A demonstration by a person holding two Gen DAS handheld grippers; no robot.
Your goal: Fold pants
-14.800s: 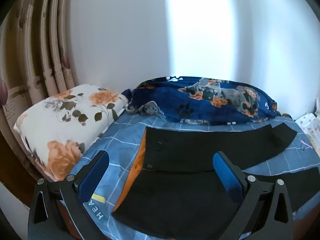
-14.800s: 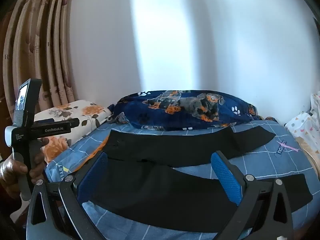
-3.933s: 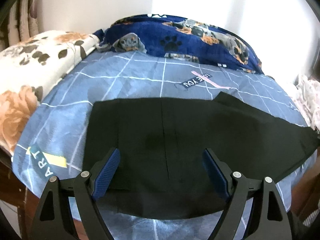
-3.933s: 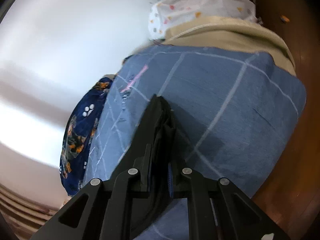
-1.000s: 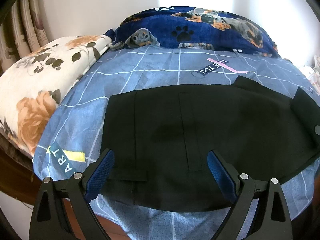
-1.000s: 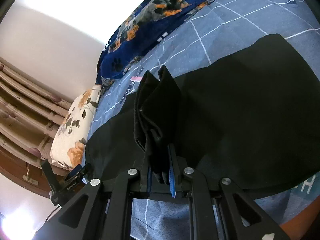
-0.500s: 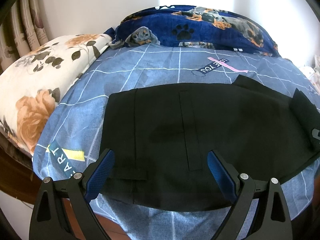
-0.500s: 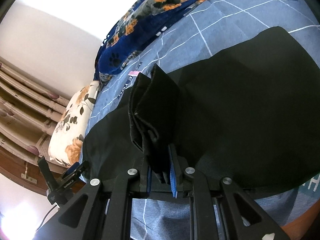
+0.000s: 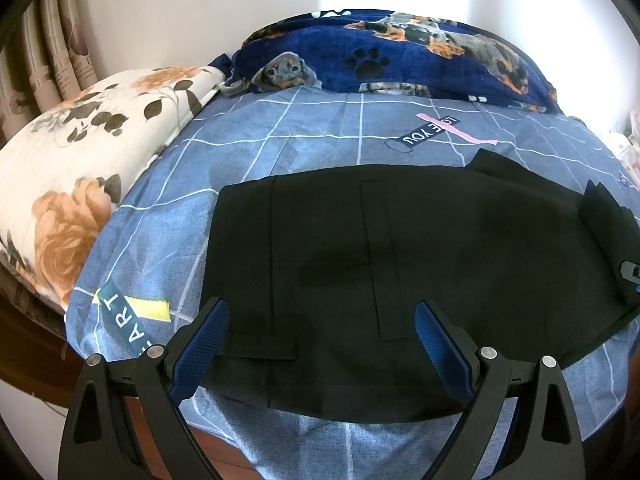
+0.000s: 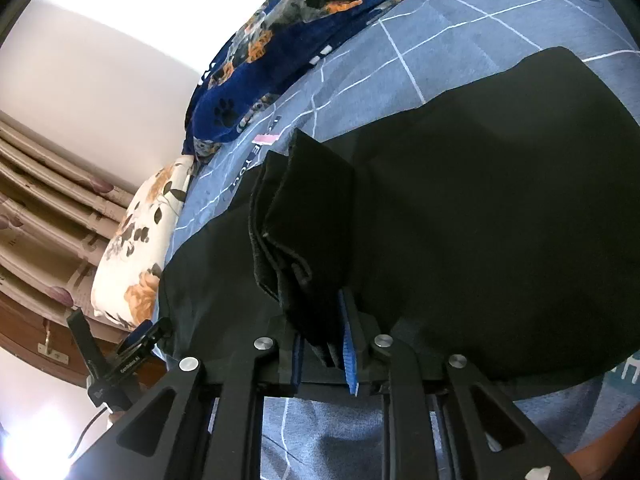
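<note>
While the black pants (image 9: 400,248) lie spread flat across the blue checked bed sheet (image 9: 312,140), their waist end toward the flowered pillow (image 9: 80,168), the right hand-held gripper (image 10: 322,344) pinches the bunched leg ends between its blue pads and holds them raised above the rest of the cloth. Compared with a few seconds ago, when that bundle hung near the bed's far edge, it now sits much closer to the pillow side, over the lying fabric, so the lengthwise fold is well under way. Its jaws have eased apart slightly in the last second, yet the cloth remains between them, which suggests release is close. The left hand-held gripper (image 9: 322,332) hovers over the pants' near edge, fingers spread wide, holding nothing, unchanged from a second ago.
</note>
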